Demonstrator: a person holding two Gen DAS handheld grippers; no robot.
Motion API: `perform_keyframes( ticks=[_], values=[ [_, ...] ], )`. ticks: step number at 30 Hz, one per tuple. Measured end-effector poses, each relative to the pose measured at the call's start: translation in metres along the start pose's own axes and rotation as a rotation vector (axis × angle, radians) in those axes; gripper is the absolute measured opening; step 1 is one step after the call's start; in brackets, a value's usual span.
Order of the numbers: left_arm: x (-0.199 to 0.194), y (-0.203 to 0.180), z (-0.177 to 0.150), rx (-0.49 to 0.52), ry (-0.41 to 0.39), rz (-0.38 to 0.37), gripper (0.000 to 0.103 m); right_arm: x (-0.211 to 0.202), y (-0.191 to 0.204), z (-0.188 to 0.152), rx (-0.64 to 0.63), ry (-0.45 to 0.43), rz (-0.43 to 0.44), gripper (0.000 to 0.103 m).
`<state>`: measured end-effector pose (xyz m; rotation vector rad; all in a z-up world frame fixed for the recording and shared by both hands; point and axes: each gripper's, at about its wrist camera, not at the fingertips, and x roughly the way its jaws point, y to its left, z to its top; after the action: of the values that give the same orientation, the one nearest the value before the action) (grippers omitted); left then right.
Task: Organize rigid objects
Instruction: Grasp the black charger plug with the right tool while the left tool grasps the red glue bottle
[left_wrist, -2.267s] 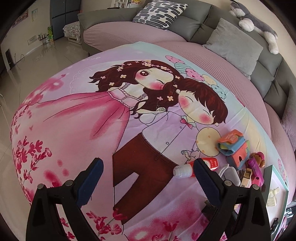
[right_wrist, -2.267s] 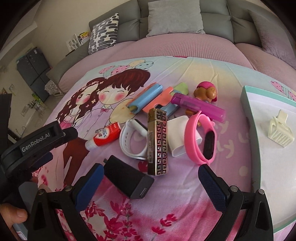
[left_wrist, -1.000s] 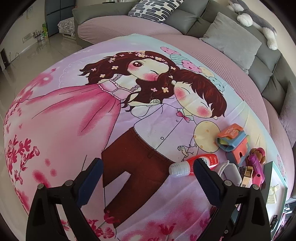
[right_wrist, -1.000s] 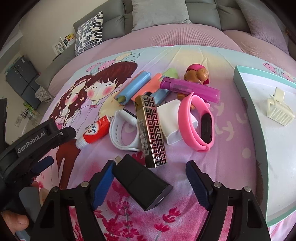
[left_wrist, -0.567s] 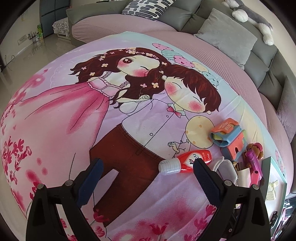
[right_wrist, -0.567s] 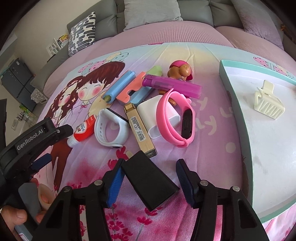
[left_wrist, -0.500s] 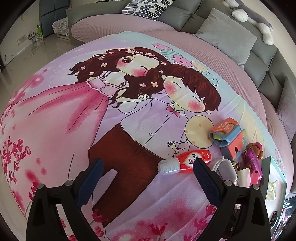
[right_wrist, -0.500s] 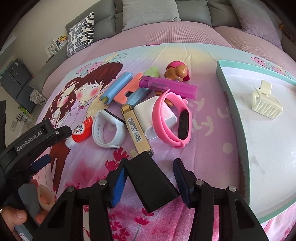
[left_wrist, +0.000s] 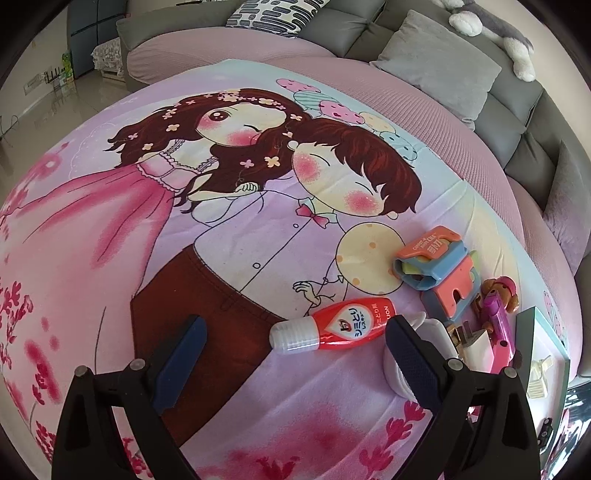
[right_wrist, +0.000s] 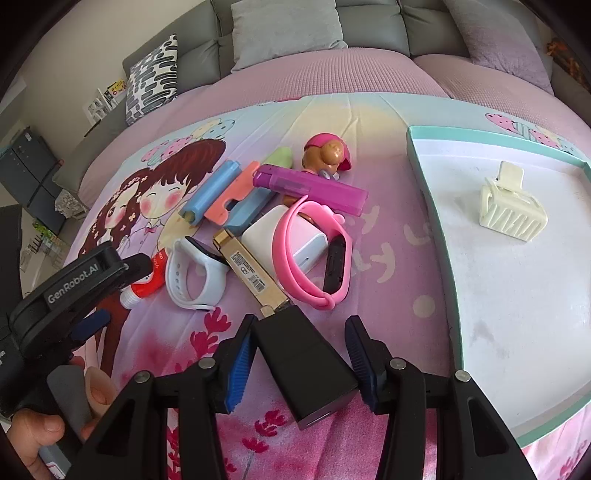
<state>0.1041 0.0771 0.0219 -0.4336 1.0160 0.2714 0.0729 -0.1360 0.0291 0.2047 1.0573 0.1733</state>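
- Pickup is being carried out by the right gripper (right_wrist: 299, 350); its fingers are closed partway onto the black charger block (right_wrist: 304, 365), pads pressing its two sides; the block is lying slantwise between them, low over the cartoon-print blanket (right_wrist: 388, 258).
- Tray (right_wrist: 436, 206) is waiting to the right with a cream hair claw (right_wrist: 511, 212) already lying in it; I am judging the next move to be a lift and a carry over its teal rim.
- Clutter is crowding just ahead: the gold bar (right_wrist: 255, 275) is touching the block's far end; the pink band (right_wrist: 314, 254), white band (right_wrist: 194, 275) and white adapter (right_wrist: 284, 236) are lying just beyond; a careless lift is risking a drag.
- Left gripper (left_wrist: 295, 338) is hovering wide open, holding nothing; the red bottle (left_wrist: 336, 325) is lying between its fingers, untouched.
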Motion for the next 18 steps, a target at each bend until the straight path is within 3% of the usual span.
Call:
perform_keyframes(
  ticks=[18],
  values=[
    [0.019, -0.019, 0.009, 0.044, -0.025, 0.064, 0.098, 0.002, 0.000, 0.000, -0.011, 0.003, -0.002, 0.051]
  ],
)
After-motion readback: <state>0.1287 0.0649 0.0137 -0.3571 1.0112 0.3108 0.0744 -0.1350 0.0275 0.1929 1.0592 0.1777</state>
